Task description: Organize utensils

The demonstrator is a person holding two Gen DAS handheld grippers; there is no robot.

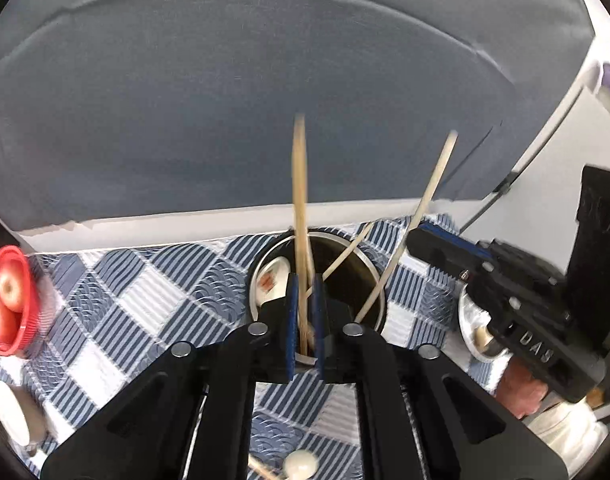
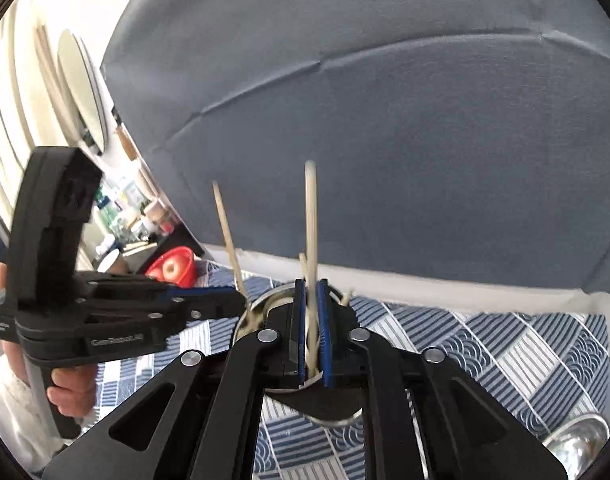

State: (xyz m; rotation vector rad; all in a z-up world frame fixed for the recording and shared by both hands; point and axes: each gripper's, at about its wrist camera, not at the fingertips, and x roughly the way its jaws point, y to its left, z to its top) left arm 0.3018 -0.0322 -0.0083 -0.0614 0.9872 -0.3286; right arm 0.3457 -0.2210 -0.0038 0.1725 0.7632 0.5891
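A steel cup point(image 1: 369, 258) stands on the checked cloth with a white ceramic spoon point(image 1: 274, 280) and a thin chopstick point(image 1: 345, 257) leaning inside. My left gripper point(image 1: 304, 280) hangs over the cup, open, with a pale chopstick point(image 1: 300, 184) upright and blurred between its blue pads, its lower end in the cup. In the right wrist view my right gripper point(image 2: 312, 282) is also over the cup's rim point(image 2: 337, 420), pads slightly apart around another chopstick point(image 2: 311, 216). The right gripper point(image 1: 415, 240) shows in the left wrist view, beside a slanted chopstick point(image 1: 433, 184).
A red basket with apples point(image 1: 9, 300) sits at the table's left edge. Right of the cup lies a shiny steel bowl point(image 1: 471, 330). At the near edge lies a white spoon point(image 1: 301, 465). A grey-blue sofa back point(image 1: 225, 100) rises behind the table. A hand point(image 2: 69, 394) holds the left gripper.
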